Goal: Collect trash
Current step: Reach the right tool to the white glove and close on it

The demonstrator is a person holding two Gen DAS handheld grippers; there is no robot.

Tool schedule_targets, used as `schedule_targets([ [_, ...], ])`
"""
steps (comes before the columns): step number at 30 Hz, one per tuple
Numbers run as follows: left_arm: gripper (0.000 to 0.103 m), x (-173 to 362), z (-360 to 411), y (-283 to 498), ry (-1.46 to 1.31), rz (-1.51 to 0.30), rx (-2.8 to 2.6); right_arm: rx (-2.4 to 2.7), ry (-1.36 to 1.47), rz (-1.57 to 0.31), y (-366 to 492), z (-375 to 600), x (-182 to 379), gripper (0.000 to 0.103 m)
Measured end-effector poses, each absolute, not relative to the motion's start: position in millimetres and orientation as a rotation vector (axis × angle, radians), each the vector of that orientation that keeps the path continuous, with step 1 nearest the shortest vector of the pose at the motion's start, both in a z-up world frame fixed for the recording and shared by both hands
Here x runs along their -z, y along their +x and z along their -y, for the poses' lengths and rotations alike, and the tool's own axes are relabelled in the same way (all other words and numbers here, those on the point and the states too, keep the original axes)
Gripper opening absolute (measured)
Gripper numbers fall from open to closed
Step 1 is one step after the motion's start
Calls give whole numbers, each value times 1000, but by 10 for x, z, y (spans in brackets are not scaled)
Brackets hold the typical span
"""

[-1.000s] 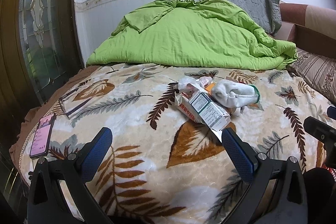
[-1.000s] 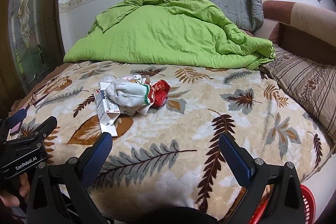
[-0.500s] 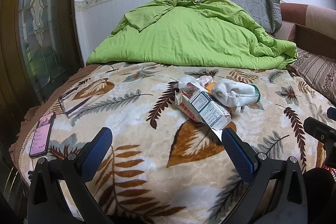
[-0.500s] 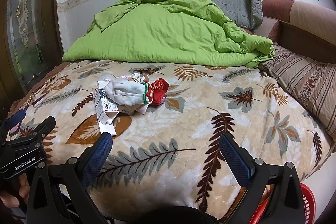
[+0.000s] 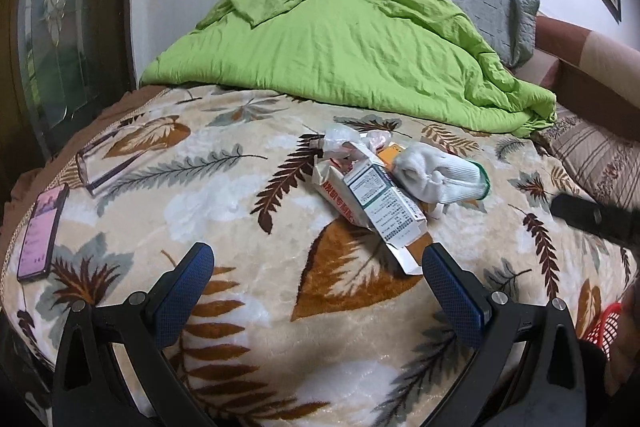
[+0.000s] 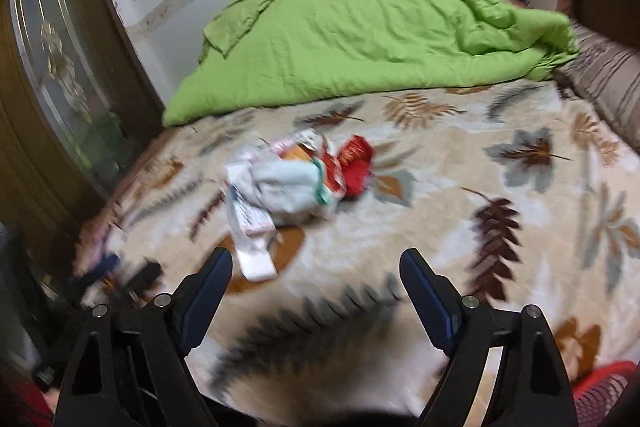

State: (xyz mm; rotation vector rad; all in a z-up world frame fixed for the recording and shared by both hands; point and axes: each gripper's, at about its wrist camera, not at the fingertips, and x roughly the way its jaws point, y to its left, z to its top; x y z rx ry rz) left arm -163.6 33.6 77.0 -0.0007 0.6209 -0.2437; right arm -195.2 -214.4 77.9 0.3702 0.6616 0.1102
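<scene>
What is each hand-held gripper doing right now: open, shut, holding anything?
Left hand-held gripper: open, nothing between its pads.
Right hand-held gripper: open and empty; its jaws have just been closing a little.

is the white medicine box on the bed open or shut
Open: the medicine box lies flat on the leaf-print blanket with its near end flap hanging out.

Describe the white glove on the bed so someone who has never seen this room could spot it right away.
Start at the green quilt heaped at the far end of the bed, then come forward onto the leaf-print blanket to the small trash pile. The glove lies on the pile's right side, beside a printed box. It is the only soft knitted item there, white with a green-edged cuff.
</scene>
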Motion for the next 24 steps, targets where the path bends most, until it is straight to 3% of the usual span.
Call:
schedule_targets([
  [12,103,-803,-412,-1462,-52,-665,225,-141,436,-715,-1071,1938,-562,86],
  [14,103,-804,-452,-1408,-77,-675,216,-137,443,-722,-955,1931,-476,79],
  [15,103,-806,-474,-1378,-90,-682,212,-137,441,-732,-905,1928,-425,63],
  [16,103,-806,-493,-1345,-102,-690,211,-145,446,-742,-869,1932,-377,39],
  [18,103,-809,-514,-1278,-119,-704,208,-171,473,-743,-881,1963,-334,14],
  [20,103,-818,-519,-1187,-139,-725,211,-155,445,-703,-968,1988,-401,6],
  [24,103,-849,-402,-1003,-200,-785,278,-107,430,-625,-1219,2066,-525,5],
])
